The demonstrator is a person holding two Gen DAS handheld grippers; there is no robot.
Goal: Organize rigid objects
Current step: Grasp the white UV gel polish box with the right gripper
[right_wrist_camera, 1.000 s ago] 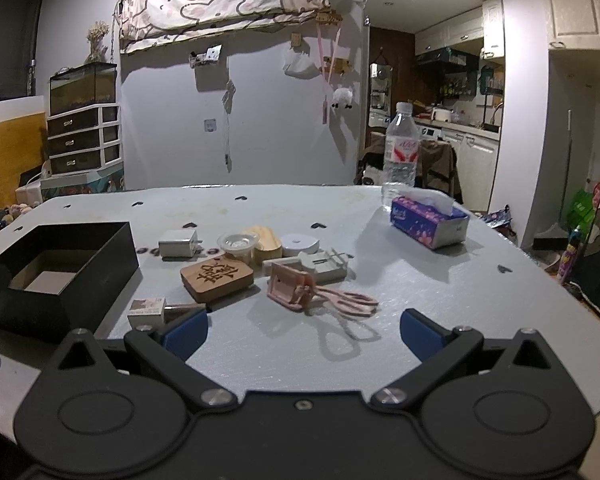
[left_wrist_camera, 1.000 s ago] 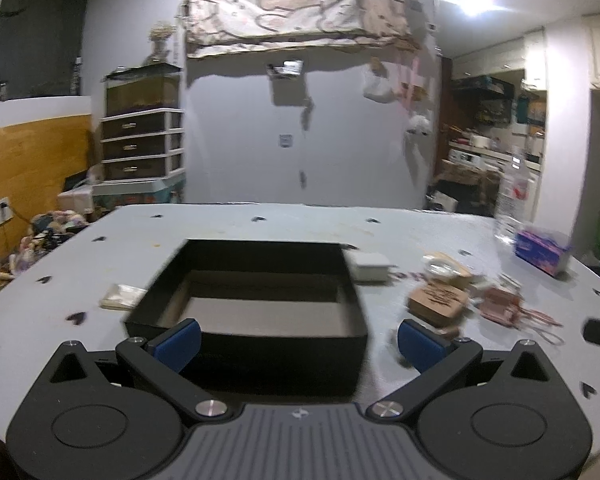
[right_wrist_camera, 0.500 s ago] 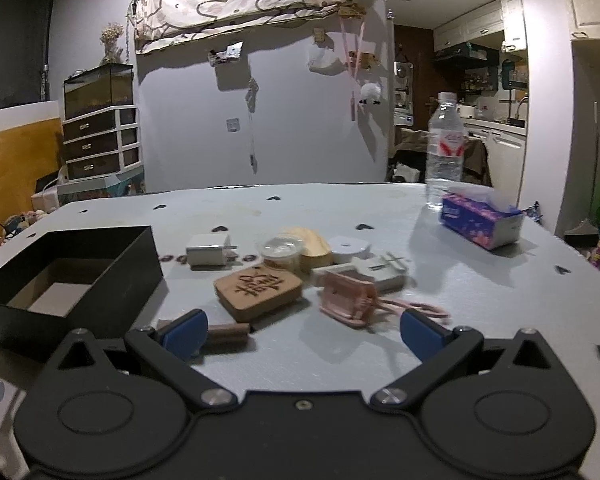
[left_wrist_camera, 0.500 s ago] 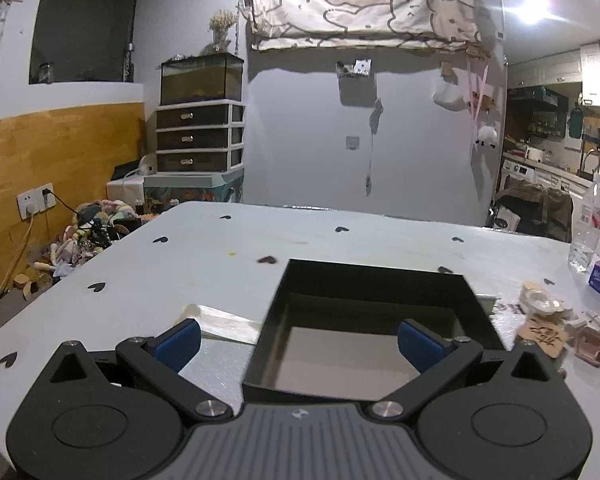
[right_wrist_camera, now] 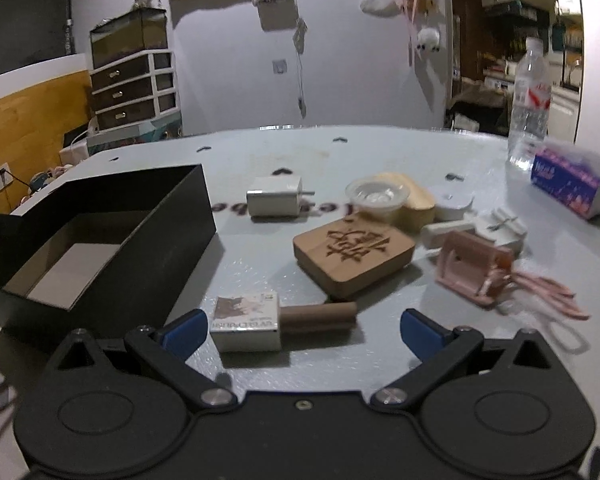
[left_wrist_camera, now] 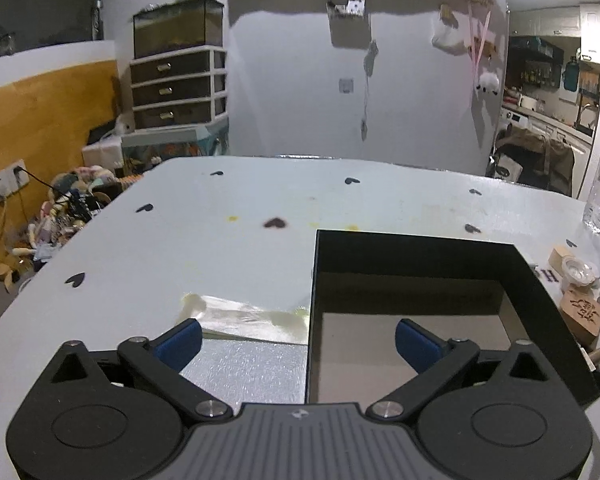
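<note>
An open black box (left_wrist_camera: 416, 252) stands on the pale table, seen also at the left of the right wrist view (right_wrist_camera: 100, 188). My left gripper (left_wrist_camera: 298, 342) straddles the box's left wall; its jaws are closing, and the pads do not touch the wall. My right gripper (right_wrist_camera: 300, 334) is open. A small white box with a brown cylinder (right_wrist_camera: 246, 322) lies between its fingers, close to the left pad and untouched. Beyond it lie a carved wooden tile (right_wrist_camera: 354, 254), a white charger (right_wrist_camera: 276, 200), a clear cup (right_wrist_camera: 378, 196) and a pink clip (right_wrist_camera: 472, 268).
A clear plastic wrapper (left_wrist_camera: 240, 316) lies left of the box. Pink scissors (right_wrist_camera: 548, 296), a tissue pack (right_wrist_camera: 572, 184) and a water bottle (right_wrist_camera: 530, 104) sit at the right. The table's left edge (left_wrist_camera: 60, 264) drops to a cluttered floor.
The left gripper has swung left, so the box now sits right of centre with its left wall between the fingers. The right gripper has moved forward and down over the small white box.
</note>
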